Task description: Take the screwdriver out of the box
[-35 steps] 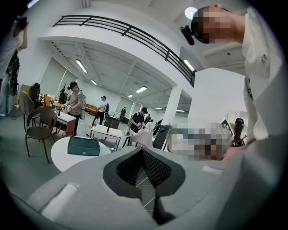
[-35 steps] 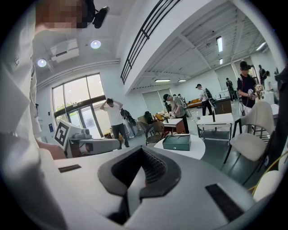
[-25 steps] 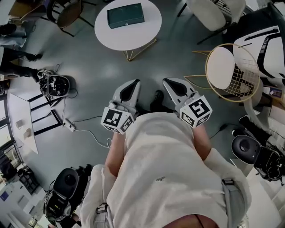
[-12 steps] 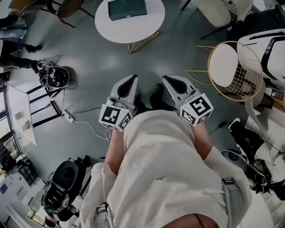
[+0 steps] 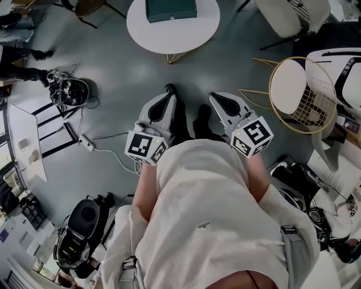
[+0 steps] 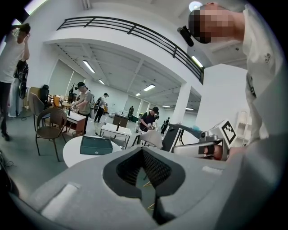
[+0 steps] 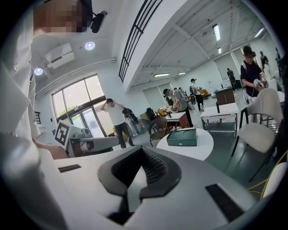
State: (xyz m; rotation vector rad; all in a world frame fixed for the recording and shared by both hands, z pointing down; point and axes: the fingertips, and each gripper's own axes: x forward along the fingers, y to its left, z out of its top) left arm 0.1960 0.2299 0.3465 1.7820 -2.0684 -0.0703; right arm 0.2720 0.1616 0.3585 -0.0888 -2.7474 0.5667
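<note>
Left gripper: jaws closed tip to tip, nothing between the pads; held in front of the person's torso, pointing toward the table
Right gripper: jaws closed, empty; held beside the other unit and pointing the same way
Gripper spacing: side by side, not touching; the person's black shoes stand on the floor between them
Dark green box: lid shut, lying flat on the table; ahead of both grippers and well apart from them
Screwdriver: cannot be seen in any view
Round white table: gold wire legs, carries only the box
Gold wire chair: white seat, on the right-hand side of the floor, near the right unit
Grey floor: white cable and power strip on the left-hand side
Background: several people standing at desks beyond the table
</note>
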